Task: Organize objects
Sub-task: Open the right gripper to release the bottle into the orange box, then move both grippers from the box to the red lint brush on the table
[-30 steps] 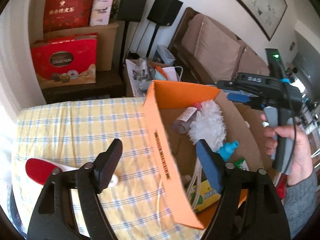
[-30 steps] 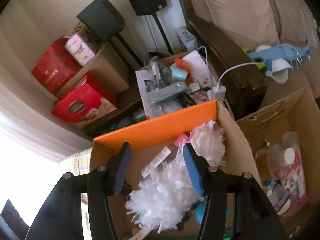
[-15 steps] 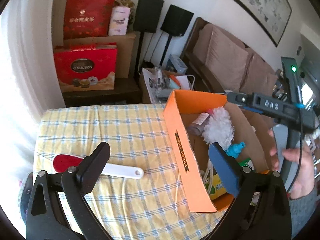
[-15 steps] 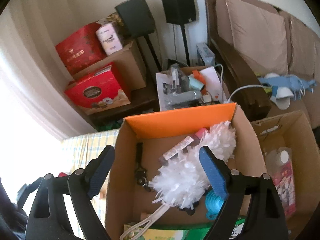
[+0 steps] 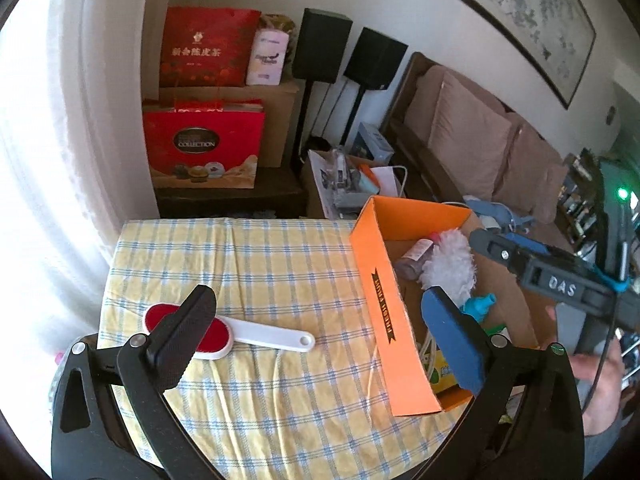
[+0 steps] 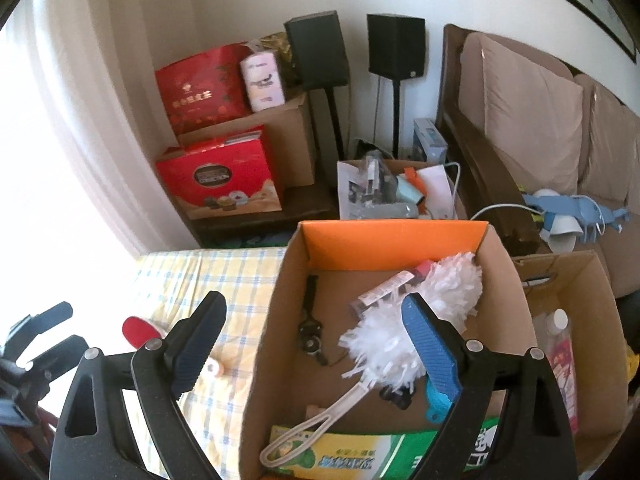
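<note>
Right wrist view: right hand-held gripper (image 6: 314,344), jaws opening and empty, has drawn back above the fluffy white duster (image 6: 408,320) (now inside the orange cardboard box (image 6: 392,240)), apparently delivered.

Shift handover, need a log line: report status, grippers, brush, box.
Left gripper opening, empty; right gripper opening, empty. Red lint brush flat on tablecloth, outside orange box. Duster in box. Nothing blocking brush.

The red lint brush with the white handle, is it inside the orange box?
No, the lint brush lies flat on the checked tablecloth, outside the orange box and to its left in the left wrist view.
</note>
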`<state>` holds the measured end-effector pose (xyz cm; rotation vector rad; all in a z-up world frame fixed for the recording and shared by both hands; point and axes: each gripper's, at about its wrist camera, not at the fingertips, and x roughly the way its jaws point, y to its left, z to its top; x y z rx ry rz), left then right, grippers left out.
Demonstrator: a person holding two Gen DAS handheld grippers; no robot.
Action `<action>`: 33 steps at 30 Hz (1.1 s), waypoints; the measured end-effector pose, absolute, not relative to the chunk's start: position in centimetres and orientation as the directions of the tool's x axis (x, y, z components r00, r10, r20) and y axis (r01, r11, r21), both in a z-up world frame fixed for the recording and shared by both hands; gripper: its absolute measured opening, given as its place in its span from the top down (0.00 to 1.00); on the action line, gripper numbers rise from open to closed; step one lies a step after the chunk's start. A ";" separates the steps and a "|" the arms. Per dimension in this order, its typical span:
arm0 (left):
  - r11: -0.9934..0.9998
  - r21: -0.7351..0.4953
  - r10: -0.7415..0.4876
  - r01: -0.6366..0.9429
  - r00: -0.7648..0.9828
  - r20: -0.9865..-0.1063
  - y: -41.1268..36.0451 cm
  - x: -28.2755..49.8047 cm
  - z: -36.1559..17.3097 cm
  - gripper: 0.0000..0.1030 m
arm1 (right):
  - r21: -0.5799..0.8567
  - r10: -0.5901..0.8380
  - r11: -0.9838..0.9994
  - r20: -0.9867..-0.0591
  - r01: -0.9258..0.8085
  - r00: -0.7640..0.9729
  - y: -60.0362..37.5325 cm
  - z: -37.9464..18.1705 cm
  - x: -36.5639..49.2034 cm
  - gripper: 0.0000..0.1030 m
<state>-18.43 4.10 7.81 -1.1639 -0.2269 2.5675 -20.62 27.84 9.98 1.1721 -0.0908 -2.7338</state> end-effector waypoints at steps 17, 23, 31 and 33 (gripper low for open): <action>-0.953 -0.253 0.299 -0.164 -0.628 -0.719 0.6 -16.0 7.3 0.00 | 0.091 -0.224 -0.970 -0.684 0.223 -0.694 23.1 10.1 -16.4 0.02; -0.956 -0.249 0.288 -0.152 -0.622 -0.728 -0.7 -15.5 6.7 0.00 | 0.082 -0.237 -0.965 -0.679 0.249 -0.694 21.5 9.8 -15.7 0.01; -0.960 -0.257 0.268 -0.108 -0.614 -0.743 -3.2 -15.4 5.1 0.00 | 0.066 -0.249 -0.957 -0.687 0.283 -0.682 19.7 8.7 -15.8 0.00; -0.962 -0.260 0.257 -0.086 -0.607 -0.751 -4.0 -15.5 4.4 0.00 | 0.056 -0.253 -0.953 -0.690 0.299 -0.678 19.0 8.3 -15.8 0.00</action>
